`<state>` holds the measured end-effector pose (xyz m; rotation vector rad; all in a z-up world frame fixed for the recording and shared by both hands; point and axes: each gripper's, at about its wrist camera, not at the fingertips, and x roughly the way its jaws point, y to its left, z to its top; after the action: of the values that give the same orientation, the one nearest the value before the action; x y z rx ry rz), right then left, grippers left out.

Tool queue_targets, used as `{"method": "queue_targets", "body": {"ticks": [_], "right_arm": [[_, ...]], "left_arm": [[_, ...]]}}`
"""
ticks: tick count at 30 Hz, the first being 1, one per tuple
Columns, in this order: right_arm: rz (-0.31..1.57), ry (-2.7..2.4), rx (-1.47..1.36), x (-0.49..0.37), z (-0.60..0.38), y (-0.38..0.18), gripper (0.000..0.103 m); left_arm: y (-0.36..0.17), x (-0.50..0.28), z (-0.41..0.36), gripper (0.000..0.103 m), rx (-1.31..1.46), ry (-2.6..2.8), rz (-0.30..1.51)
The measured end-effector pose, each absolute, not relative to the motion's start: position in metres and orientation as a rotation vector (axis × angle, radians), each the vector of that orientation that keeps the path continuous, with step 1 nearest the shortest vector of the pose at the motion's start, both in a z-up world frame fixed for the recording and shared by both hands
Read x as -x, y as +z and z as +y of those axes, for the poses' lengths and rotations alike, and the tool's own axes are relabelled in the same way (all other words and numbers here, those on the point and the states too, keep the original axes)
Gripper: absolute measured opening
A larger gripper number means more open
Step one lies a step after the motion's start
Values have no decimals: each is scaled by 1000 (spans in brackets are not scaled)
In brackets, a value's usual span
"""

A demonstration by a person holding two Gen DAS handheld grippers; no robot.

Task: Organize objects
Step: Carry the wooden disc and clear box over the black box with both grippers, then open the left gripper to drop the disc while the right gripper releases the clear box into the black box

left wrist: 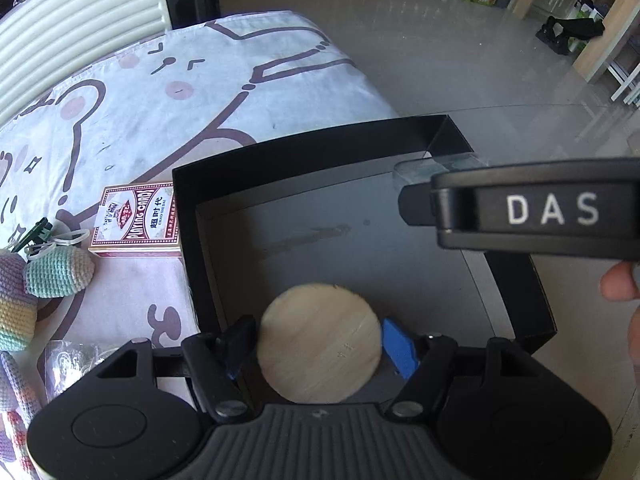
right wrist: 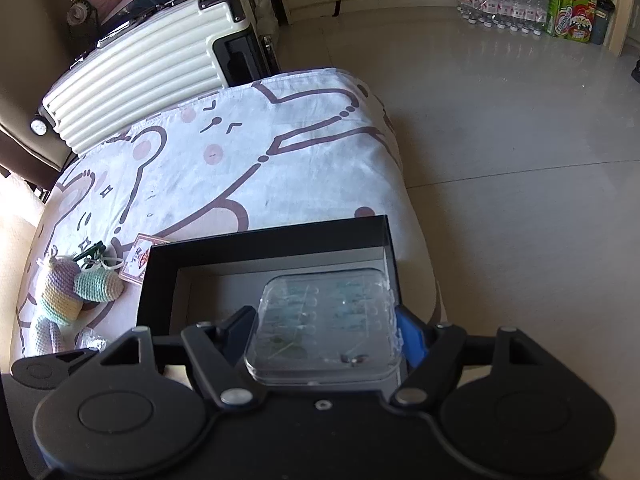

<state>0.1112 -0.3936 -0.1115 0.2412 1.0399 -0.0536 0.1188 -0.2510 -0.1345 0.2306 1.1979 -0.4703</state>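
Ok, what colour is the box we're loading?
Black box, with a dark grey floor; clearest in the left wrist view.

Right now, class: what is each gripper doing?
Left gripper: open, wooden disc loose between the jaws.
Right gripper: closed on clear plastic case.

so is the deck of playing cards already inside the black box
No, the deck of playing cards lies on the printed cloth, just outside the left wall of the black box.
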Motion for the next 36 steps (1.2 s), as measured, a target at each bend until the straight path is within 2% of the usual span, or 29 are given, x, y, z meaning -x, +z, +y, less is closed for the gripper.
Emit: {"method": "queue_targets", "body": {"ticks": [2, 3, 4, 12, 17, 30, 36], "right_arm": [[1046, -53, -241, -112, -393, -113, 75], [1049, -52, -240, -112, -393, -114, 75], [1052, -52, -240, -112, -393, -116, 75], [1079, -56, -254, -111, -392, -122, 75], [1110, -66, -292, -112, -395, -130, 75], [1297, -10, -120, -106, -366, -153, 78], [1268, -25, -117, -99, -368, -138, 82]], "left_arm": [[-131, -119, -249, 83, -209, -486, 1192], [-128, -118, -249, 92, -212, -480, 1180], [-125, -116, -249, 92, -218, -479, 1162], [-105, -112, -232, 92, -162, -485, 1119], [-88, -107, -218, 92, -244, -407, 1014], [-98, -128, -187, 92, -156, -259, 1069], [-99, -126, -195, 92, -169, -265, 1067]]}}
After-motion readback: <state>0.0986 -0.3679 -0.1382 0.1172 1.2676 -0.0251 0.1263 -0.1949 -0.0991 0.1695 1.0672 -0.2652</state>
